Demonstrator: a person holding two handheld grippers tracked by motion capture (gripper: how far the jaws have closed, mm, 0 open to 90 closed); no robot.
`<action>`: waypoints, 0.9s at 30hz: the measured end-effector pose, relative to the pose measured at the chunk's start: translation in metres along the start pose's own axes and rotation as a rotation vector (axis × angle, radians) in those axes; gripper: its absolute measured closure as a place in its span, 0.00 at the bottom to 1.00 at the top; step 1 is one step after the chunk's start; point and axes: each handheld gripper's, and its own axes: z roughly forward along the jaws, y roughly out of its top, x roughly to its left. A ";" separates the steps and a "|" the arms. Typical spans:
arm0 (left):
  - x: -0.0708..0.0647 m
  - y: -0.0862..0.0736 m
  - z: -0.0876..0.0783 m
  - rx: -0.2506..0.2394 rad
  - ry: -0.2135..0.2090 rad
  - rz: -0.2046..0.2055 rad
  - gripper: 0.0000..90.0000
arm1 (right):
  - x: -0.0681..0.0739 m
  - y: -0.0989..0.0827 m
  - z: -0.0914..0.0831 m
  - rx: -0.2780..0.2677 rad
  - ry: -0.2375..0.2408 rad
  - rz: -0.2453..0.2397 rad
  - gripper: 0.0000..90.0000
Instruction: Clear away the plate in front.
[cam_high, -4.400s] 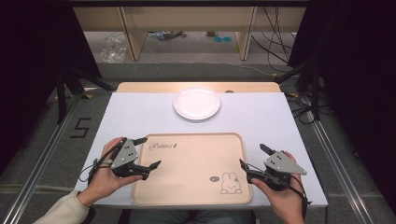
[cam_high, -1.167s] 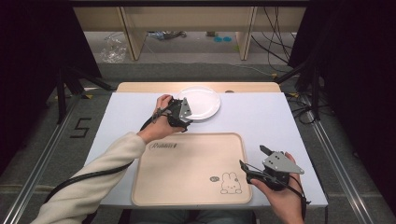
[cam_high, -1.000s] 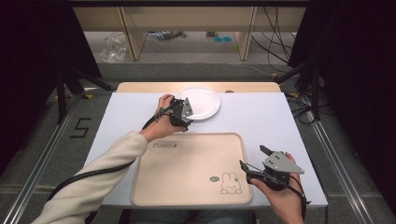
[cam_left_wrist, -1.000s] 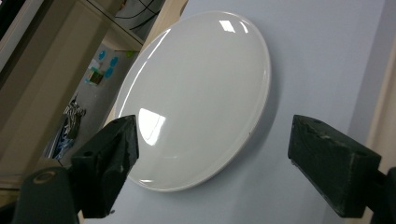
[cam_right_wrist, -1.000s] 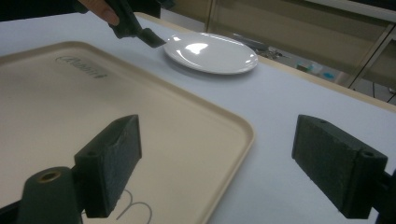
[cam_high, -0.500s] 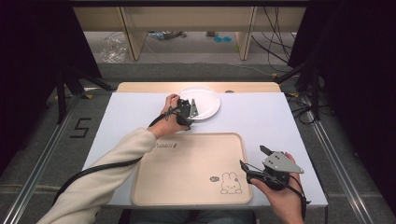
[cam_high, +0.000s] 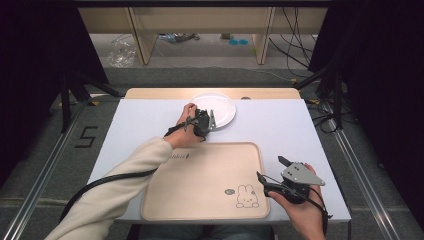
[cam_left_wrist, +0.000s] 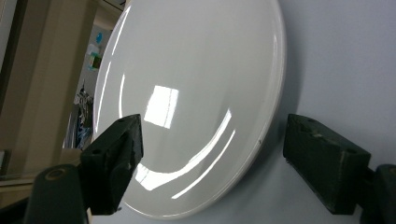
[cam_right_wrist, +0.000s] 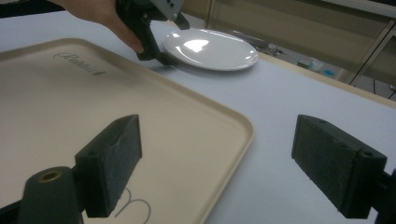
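1. Since the start, the left gripper (cam_high: 209, 120) has reached from the tray (cam_high: 200, 170) to the plate (cam_high: 220, 107).
2. Its jaws gape wide, straddling the plate's near rim on the table (cam_high: 280, 125).
3. Right gripper (cam_high: 272, 172) rests wide beside the tray.

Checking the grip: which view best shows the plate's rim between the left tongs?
The left gripper view: the plate rim sits between open jaws. The high view has the left tongs covering that edge; the right gripper view shows it farther off.

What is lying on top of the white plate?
The white plate carries no food or object. One jaw of the left hand-held gripper hangs over its rim, which hides the table beneath.
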 end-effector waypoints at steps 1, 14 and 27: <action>-0.001 0.000 0.001 -0.007 0.008 -0.002 0.23 | 0.000 0.000 0.000 -0.003 -0.002 -0.004 0.19; 0.000 0.008 0.007 0.027 0.019 0.077 0.36 | 0.000 -0.001 0.001 -0.003 -0.002 0.003 0.19; -0.009 0.011 0.006 0.048 -0.069 0.120 0.83 | 0.000 -0.001 0.001 -0.006 0.004 0.000 0.20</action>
